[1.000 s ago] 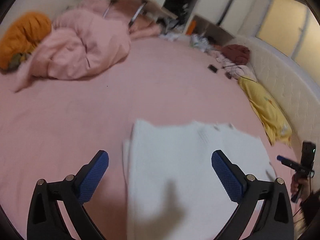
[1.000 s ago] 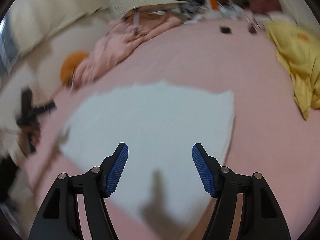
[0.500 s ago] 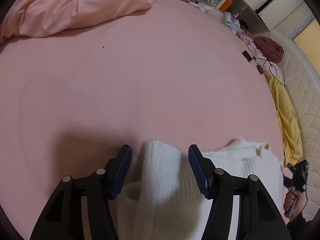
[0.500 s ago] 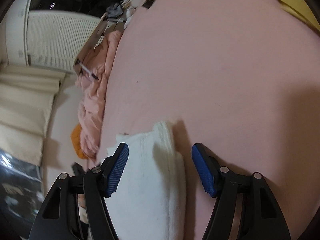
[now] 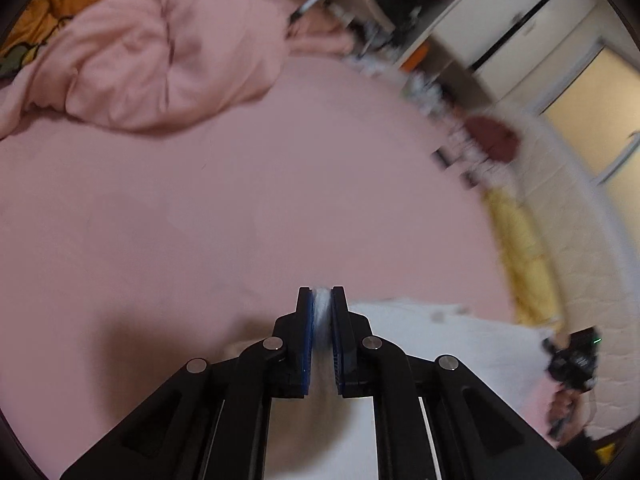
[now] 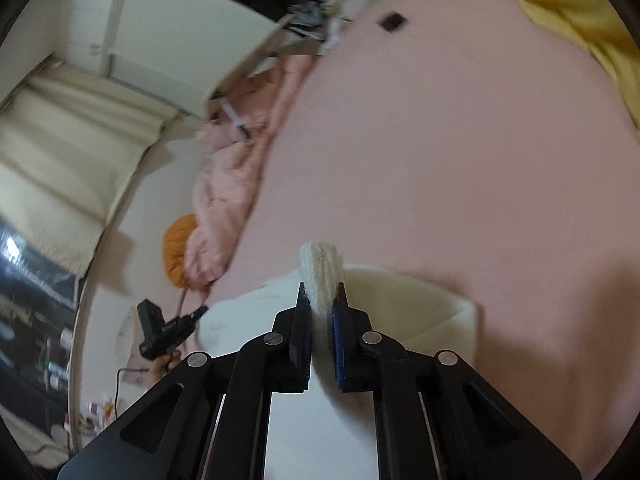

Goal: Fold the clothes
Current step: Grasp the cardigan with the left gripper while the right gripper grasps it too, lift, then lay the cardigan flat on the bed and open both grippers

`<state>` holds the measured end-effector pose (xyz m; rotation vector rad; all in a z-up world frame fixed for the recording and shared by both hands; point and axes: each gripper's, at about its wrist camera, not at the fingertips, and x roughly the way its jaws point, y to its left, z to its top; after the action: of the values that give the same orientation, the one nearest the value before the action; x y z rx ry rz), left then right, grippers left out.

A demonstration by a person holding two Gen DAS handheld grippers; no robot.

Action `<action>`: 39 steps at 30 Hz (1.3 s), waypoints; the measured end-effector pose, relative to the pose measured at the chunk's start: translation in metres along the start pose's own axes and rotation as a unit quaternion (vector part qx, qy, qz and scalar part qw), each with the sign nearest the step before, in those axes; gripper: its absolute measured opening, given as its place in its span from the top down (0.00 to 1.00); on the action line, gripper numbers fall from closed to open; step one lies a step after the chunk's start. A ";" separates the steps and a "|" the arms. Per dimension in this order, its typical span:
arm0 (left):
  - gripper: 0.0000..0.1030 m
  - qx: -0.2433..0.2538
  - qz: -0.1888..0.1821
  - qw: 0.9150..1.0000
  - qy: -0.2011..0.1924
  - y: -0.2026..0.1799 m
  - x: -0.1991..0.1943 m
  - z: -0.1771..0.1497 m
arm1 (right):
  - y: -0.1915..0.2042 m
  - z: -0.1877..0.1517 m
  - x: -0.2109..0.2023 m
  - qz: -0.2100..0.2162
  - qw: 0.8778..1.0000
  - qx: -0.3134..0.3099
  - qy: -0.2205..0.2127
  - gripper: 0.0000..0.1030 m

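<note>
Left wrist view: our left gripper (image 5: 321,308) has just closed, and its blue pads now pinch an edge of the white knit garment (image 5: 440,344). The rest of the garment runs off to the right and toward us over the pink bedsheet (image 5: 240,200), toward the other handheld unit at the right edge (image 5: 576,360). Pink duvet (image 5: 152,60) is bunched well away at the far side.

Right wrist view: our right gripper (image 6: 321,304) has also just closed, clamped on a fuzzy fold of the same garment (image 6: 420,304), with a tuft sticking out past the tips. Here the cloth extends left, toward the left unit (image 6: 168,328).

So we hold one edge at two points and the long axis runs between the grippers. Neither hand is nearer; our read is that both must travel together, or the fold skews.
</note>
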<state>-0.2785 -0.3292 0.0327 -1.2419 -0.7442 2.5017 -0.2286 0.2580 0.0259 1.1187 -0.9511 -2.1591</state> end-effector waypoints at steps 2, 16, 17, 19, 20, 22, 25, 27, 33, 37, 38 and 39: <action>0.91 0.015 -0.026 0.999 -0.020 -0.021 -0.037 -0.004 | 0.026 -0.010 -0.020 0.014 1.000 -0.025 0.000 0.92; 0.92 0.009 -0.127 0.990 -0.054 -0.035 -0.244 -0.147 | 0.175 -0.162 -0.140 0.090 0.985 -0.144 0.039 0.92; 0.92 0.012 -0.127 0.991 -0.050 -0.033 -0.257 -0.163 | 0.179 -0.177 -0.146 0.084 0.983 -0.156 0.048 0.92; 0.92 0.015 -0.116 0.992 -0.040 -0.028 -0.281 -0.200 | 0.171 -0.214 -0.163 0.070 0.980 -0.169 0.074 0.92; 0.92 0.006 -0.116 0.993 -0.035 -0.022 -0.291 -0.218 | 0.169 -0.225 -0.165 0.066 0.980 -0.170 0.082 0.92; 0.92 -0.010 -0.111 0.993 -0.030 -0.009 -0.309 -0.253 | 0.165 -0.259 -0.170 0.050 0.977 -0.178 0.103 0.92; 0.92 -0.044 -0.098 0.994 -0.007 0.013 -0.321 -0.306 | 0.147 -0.305 -0.173 0.022 0.971 -0.189 0.143 0.92; 0.92 -0.062 -0.075 0.995 0.024 0.030 -0.317 -0.338 | 0.131 -0.334 -0.168 -0.023 0.962 -0.207 0.178 0.92; 0.92 -0.113 -0.031 0.991 0.065 0.063 -0.302 -0.394 | 0.105 -0.393 -0.138 -0.166 0.901 -0.284 0.284 0.92; 0.91 -0.074 0.041 0.992 0.092 0.062 -0.298 -0.394 | 0.092 -0.400 -0.117 -0.257 0.848 -0.331 0.324 0.87; 0.91 -0.063 0.061 0.991 0.097 0.062 -0.298 -0.393 | 0.082 -0.399 -0.114 -0.272 0.841 -0.324 0.337 0.86; 0.91 -0.053 0.084 0.990 0.104 0.063 -0.300 -0.391 | 0.075 -0.401 -0.111 -0.289 0.831 -0.320 0.353 0.80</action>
<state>0.2143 -0.3822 0.0002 -1.6374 -0.7557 2.4348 0.1771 0.1527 -0.0277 1.7559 0.4785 -1.9257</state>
